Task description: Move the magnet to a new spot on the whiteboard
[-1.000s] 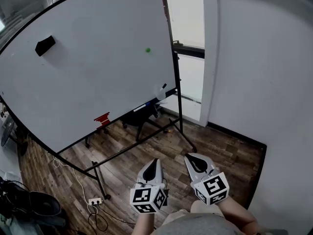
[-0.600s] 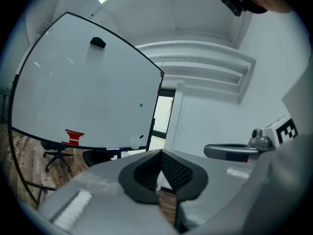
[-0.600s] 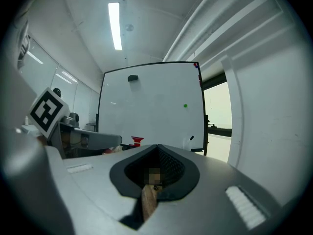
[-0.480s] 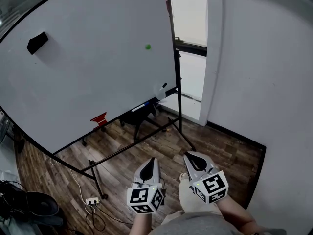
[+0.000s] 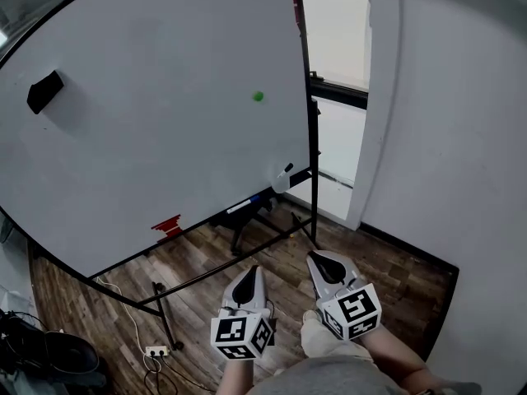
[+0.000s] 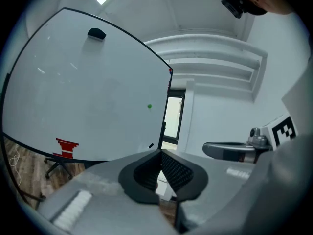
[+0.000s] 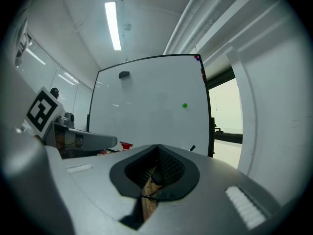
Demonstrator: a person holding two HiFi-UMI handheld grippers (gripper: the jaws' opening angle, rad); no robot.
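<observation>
Magnet (image 5: pixel 258 96): small green dot on the right half of the whiteboard (image 5: pixel 165 130), about mid-height, well apart from both hand-held grippers.
Whiteboard: large and white in a black frame, on a black stand, far and to the left.
Left hand-held gripper (image 5: pixel 253 271): low and near, above the wooden floor (image 5: pixel 387 262); jaws together, nothing between them.
Right hand-held gripper (image 5: pixel 318 258): just right of the left one, pointing the same way; jaws together, empty.
Eraser (image 5: pixel 44 90): black, on the board's upper left.
Board's lower edge: red object (image 5: pixel 169 225) at left; blue marker (image 5: pixel 243 205) and white bottle (image 5: pixel 282 179) toward the right end.
</observation>
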